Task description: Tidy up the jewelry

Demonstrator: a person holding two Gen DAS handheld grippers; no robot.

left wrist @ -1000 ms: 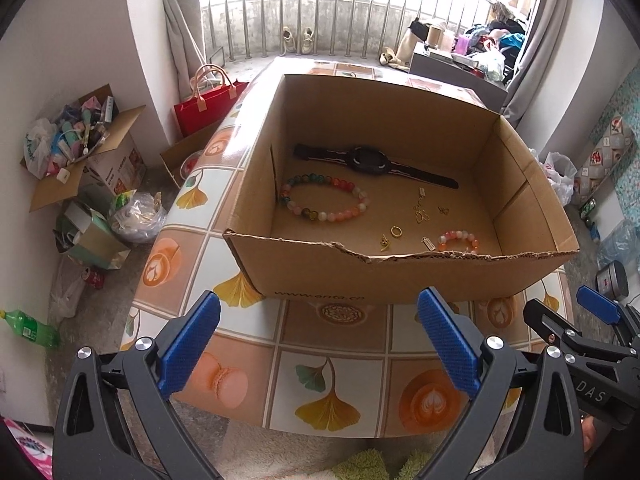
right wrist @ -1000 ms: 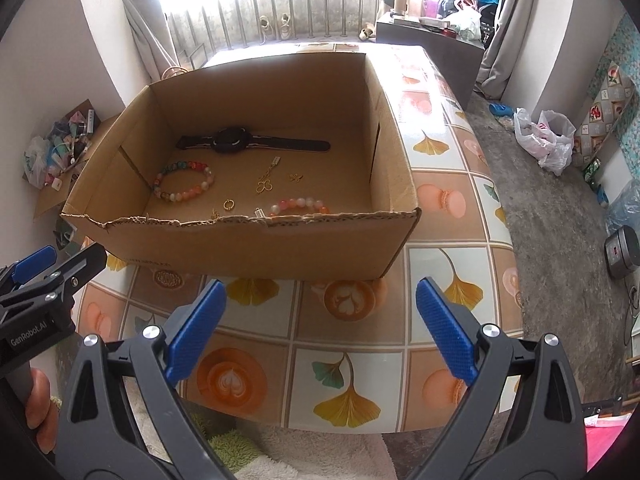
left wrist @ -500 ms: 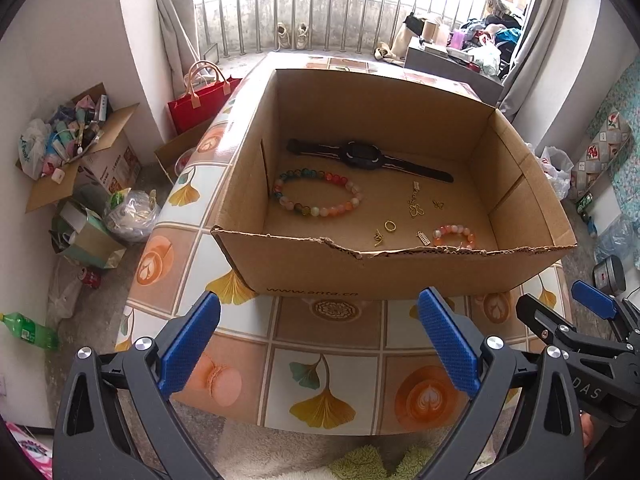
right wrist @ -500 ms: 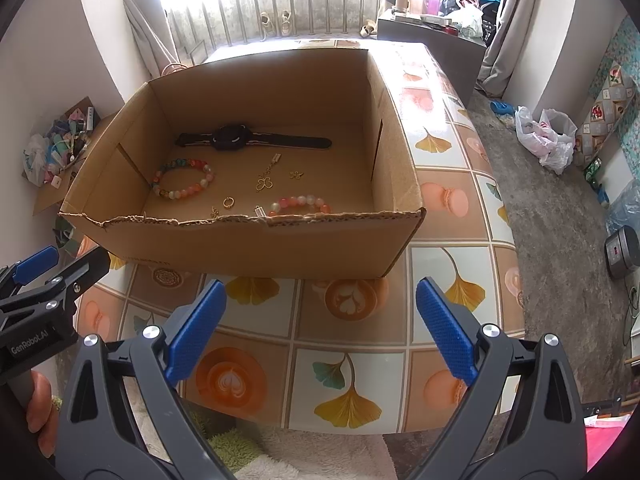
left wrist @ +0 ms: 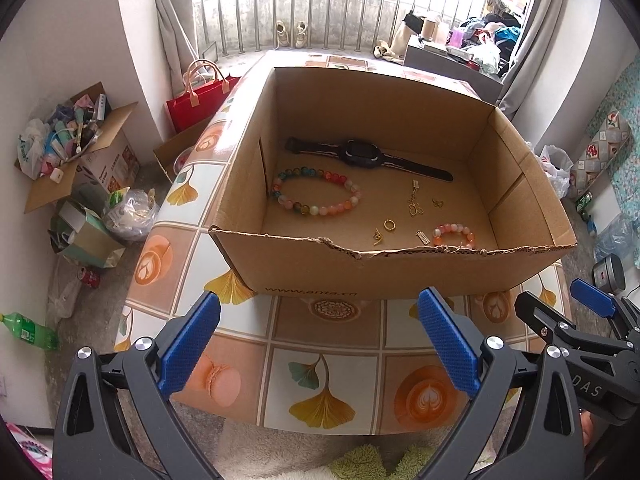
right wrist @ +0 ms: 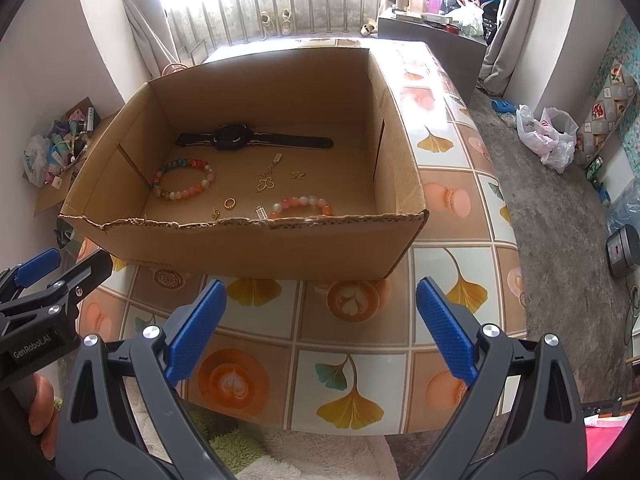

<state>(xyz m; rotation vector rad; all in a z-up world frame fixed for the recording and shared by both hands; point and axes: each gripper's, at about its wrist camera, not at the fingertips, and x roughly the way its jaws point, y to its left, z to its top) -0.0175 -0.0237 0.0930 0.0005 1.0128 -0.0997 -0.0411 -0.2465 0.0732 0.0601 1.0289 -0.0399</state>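
Two grippers hover released and empty above the near edge of the table (left wrist: 328, 368): the left gripper (left wrist: 318, 344) and the right gripper (right wrist: 320, 330), jaws spread wide. All the jewelry lies loose on the floor of the cardboard box (left wrist: 360, 272): a black watch (left wrist: 362, 154) at the far side, a large bead bracelet (left wrist: 316, 196) to the left, a small bead bracelet (left wrist: 454, 234) near right, gold charms (left wrist: 416, 204) between. Reaching in well probably means clearing the torn near wall from above, then descending straight onto one piece, narrowing the jaws first for the tiny charms.
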